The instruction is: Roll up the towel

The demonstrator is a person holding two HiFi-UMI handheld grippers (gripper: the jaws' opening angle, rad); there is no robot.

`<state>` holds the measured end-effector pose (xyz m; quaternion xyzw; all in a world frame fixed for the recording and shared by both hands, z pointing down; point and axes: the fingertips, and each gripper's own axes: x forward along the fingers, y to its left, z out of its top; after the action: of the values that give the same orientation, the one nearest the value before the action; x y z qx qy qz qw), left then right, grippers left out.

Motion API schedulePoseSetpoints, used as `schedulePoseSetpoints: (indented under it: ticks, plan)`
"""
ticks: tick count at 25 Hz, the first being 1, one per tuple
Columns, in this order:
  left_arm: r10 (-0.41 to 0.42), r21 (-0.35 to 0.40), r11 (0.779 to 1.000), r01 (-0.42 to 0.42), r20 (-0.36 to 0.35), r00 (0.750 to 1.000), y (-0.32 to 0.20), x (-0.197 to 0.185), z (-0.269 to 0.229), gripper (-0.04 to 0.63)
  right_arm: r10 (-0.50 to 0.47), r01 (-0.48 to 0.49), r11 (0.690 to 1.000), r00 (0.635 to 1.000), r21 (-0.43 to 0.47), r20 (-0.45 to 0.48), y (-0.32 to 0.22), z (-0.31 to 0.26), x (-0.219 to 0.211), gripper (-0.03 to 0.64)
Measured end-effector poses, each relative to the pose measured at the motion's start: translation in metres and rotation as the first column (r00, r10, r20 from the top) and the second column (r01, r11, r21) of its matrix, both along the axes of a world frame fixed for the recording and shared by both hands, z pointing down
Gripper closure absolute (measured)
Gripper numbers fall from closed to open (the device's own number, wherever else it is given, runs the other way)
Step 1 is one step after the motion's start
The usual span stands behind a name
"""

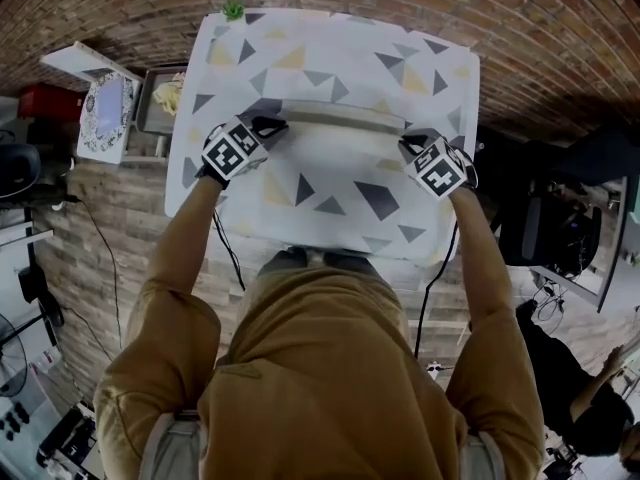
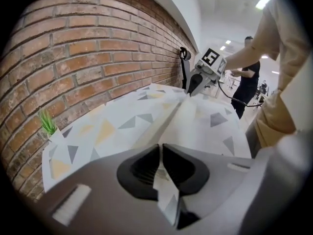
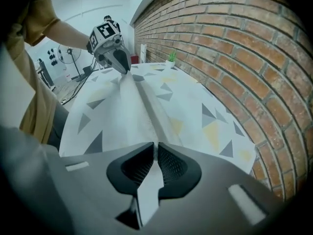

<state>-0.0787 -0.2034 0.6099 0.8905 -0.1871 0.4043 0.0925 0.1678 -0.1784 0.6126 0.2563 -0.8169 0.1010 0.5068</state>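
A white towel (image 1: 335, 63) printed with grey and yellow triangles covers the table. Its near edge is lifted into a raised fold (image 1: 340, 118) that runs between my two grippers. My left gripper (image 1: 275, 126) is shut on the fold's left end; in the left gripper view the cloth (image 2: 168, 195) is pinched between the jaws of that gripper (image 2: 161, 153). My right gripper (image 1: 408, 146) is shut on the right end, and the towel (image 3: 146, 190) passes through its closed gripper (image 3: 155, 153). Each gripper shows in the other's view: the right gripper (image 2: 193, 84) and the left gripper (image 3: 122, 62).
A brick wall (image 2: 88, 48) runs along the table's far side. A small green plant (image 1: 233, 10) stands at the far left corner. A shelf with a patterned box (image 1: 108, 113) and a tray (image 1: 160, 98) is at the left. Another person (image 1: 590, 398) stands at the right.
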Motion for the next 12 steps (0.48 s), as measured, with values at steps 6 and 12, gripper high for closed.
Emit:
schedulePoseSetpoints:
  ticks: [6, 12]
  plan:
    - [-0.055, 0.006, 0.998, 0.056, -0.011, 0.998, -0.032, 0.003, 0.009, 0.512, 0.039, -0.039, 0.999, 0.999, -0.001, 0.001, -0.025, 0.002, 0.002, 0.584]
    - [-0.108, -0.023, 0.994, 0.108, -0.014, 0.994, -0.047, 0.002, 0.023, 0.512, 0.083, -0.083, 0.996, 0.997, -0.019, 0.000, -0.039, 0.011, 0.003, 0.584]
